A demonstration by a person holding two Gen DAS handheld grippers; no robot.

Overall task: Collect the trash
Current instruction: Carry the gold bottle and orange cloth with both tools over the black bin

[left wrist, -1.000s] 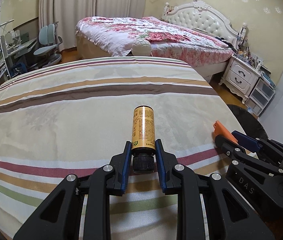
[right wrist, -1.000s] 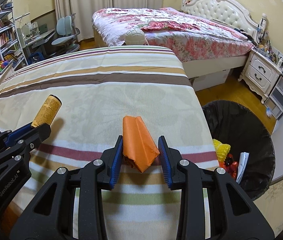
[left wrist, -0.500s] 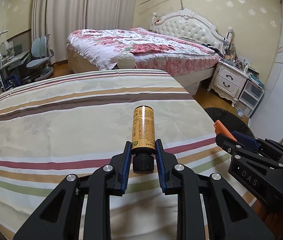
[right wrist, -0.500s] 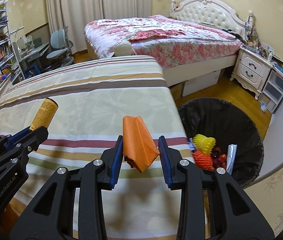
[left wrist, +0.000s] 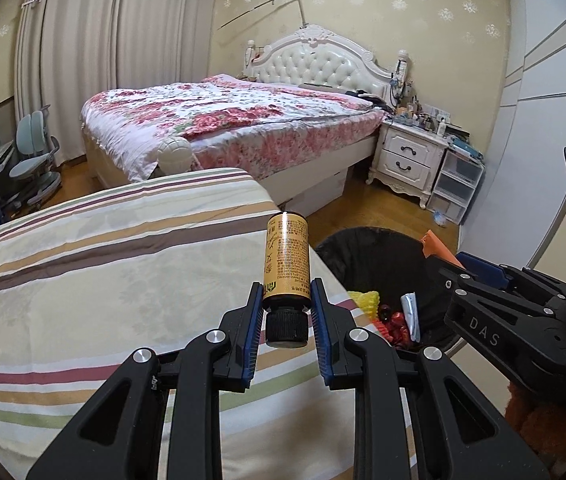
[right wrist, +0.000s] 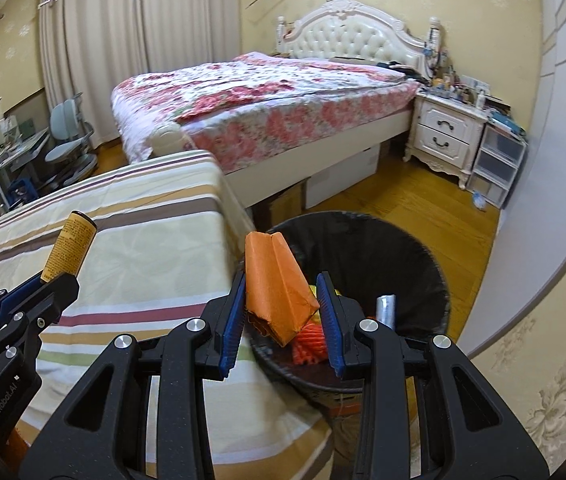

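A bed with a striped cream, brown and red cover (left wrist: pixel 103 280) fills the near left of both views. Just off its right edge stands a round bin lined with a black plastic bag (right wrist: pixel 411 256). In the bin lie a yellow foam net (left wrist: pixel 367 300), orange-red netting (right wrist: pixel 309 350) and a silvery crumpled wrapper (left wrist: pixel 411 314).

The right hand-held gripper (right wrist: pixel 281 316) tilts downward directly above the bin's near left rim, its blue pads pinching a folded orange paper piece (right wrist: pixel 275 280) that sticks up and forward between them. The left hand-held gripper (left wrist: pixel 286 316) tilts downward over the bed's right edge, beside the bin, clamped on the neck and black cap of a small cylindrical bottle with a gold printed label (left wrist: pixel 286 256); the bottle's base points up and away.
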